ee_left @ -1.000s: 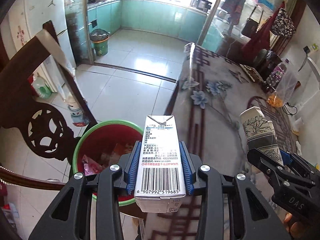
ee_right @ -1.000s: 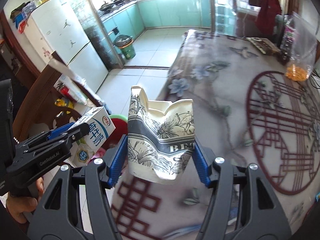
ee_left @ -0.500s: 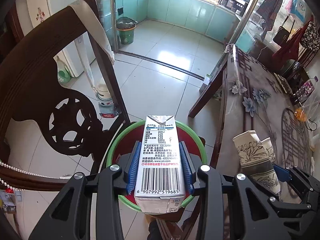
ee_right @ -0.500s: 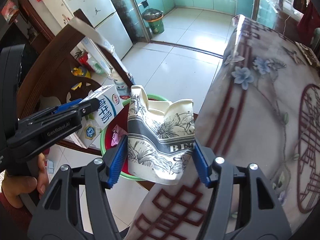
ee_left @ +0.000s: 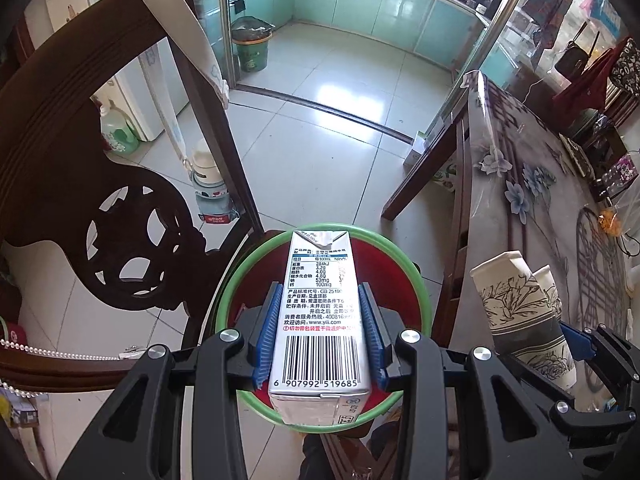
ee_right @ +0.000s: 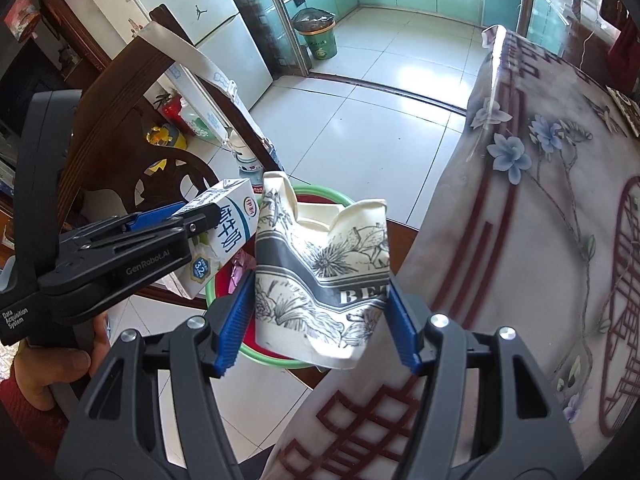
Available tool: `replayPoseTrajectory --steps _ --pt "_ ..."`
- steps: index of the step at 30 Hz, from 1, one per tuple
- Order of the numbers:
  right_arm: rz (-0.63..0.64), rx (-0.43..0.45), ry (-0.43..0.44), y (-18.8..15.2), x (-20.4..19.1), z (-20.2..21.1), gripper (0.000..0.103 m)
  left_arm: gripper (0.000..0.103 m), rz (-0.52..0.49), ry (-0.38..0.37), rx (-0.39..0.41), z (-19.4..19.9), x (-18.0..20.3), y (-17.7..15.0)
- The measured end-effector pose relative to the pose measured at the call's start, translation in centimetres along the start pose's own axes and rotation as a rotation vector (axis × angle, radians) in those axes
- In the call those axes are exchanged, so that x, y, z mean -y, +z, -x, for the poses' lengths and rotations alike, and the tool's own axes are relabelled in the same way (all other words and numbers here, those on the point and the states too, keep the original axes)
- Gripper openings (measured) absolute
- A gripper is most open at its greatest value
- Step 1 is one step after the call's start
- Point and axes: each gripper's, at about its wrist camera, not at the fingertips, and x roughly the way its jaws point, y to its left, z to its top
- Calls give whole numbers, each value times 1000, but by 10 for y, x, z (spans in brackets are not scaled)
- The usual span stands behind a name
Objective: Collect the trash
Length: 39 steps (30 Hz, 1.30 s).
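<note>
The desk [ee_right: 540, 240], under a flowered cover, filled the right of both views, and beside its near-left edge a green-rimmed red bin [ee_left: 416, 280] stood on the floor, next to a dark carved chair [ee_left: 120, 184].

The left gripper [ee_left: 319, 334] had its jaws clenched on a milk carton [ee_left: 320, 320], held directly above the bin's mouth. The carton looked light and probably empty; its foil-lined walls seemed stiff enough to take a squeeze across the two narrow sides, where the blue pads sat, though the smooth skin might slide if the grip slackened.

The right gripper [ee_right: 320, 322] had its jaws grasping a crumpled paper cup [ee_right: 320, 280], which hung over the desk's left edge near the bin's rim. The cup was already caved in at the mouth, so it appeared soft and very light; pinching low on the body, near the firmer base, looked the safest hold, since the upper wall would only fold further.

Much of the bin's inside was blocked by the carton and both grippers; only scraps of pink wrapper showed, and how full it was could not be told. Whether either item held leftover liquid was hidden. A second cup seemed nested behind the first in the left view, but that was unclear. The cup's lettering was cut off after "BE".
</note>
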Motion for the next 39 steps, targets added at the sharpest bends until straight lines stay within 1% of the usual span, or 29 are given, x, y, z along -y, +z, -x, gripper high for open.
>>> replayPoseTrajectory --steps 1,2,3,4,5,6,8,10,11,12,14,15,17,19,21,22,25,27,28,29,30,31,32,34,37,39 --pt "3 0 5 0 -1 0 60 36 2 5 -1 0 -1 1" --pt "7 -2 10 0 -2 -1 65 41 6 14 2 0 -1 1" --pt "9 1 9 0 -3 -1 68 57 9 24 5 1 -2 2" --pt "13 10 5 1 -4 1 71 64 11 31 17 3 -2 3" --pt "15 16 4 1 -4 2 71 70 10 35 29 5 -3 3" --pt "17 20 4 2 -4 4 71 70 7 42 43 9 -1 4" --pt "23 34 -11 2 -3 10 78 73 1 46 58 16 1 6" --pt "33 65 -40 1 0 22 79 78 -2 37 100 30 8 7" --pt "37 88 -56 1 3 30 81 84 -7 39 128 39 12 8" --pt "39 118 -74 -1 7 41 83 86 -13 40 154 46 17 8" --pt "37 183 -109 -3 16 65 92 86 -13 27 230 67 26 8" --pt "34 219 -130 -5 21 79 94 88 -7 10 283 81 32 7" --pt "29 287 -167 -9 31 108 98 95 -1 -14 365 103 44 5" --pt "34 355 -220 -15 37 135 98 95 -11 -44 449 127 60 2" --pt "47 454 -285 -25 41 167 98 95 -42 -63 511 146 78 -2" --pt "50 521 -319 -34 43 185 98 95 -62 -66 537 154 88 -4" --pt "33 672 -392 -55 49 221 98 95 -148 -46 605 178 123 -17" --pt "10 700 -419 -61 55 232 98 95 -167 -57 637 191 142 -27" --pt "-7 700 -430 -66 57 234 98 95 -170 -80 645 196 149 -31" --pt "-22 719 -433 -73 61 238 98 95 -177 -114 649 202 157 -37" --pt "-29 760 -421 -82 64 242 98 95 -182 -132 650 206 164 -42" --pt "-35 805 -400 -90 68 248 98 95 -183 -135 658 211 173 -49" --pt "-44 810 -389 -95 71 252 98 95 -182 -122 670 216 182 -56" --pt "-48 783 -352 -99 79 259 98 95 -170 -83 668 223 194 -65" --pt "-54 749 -322 -108 94 268 98 95 -118 -55 622 227 200 -74" --pt "-54 734 -312 -116 104 276 98 95 -80 -56 599 227 201 -83"
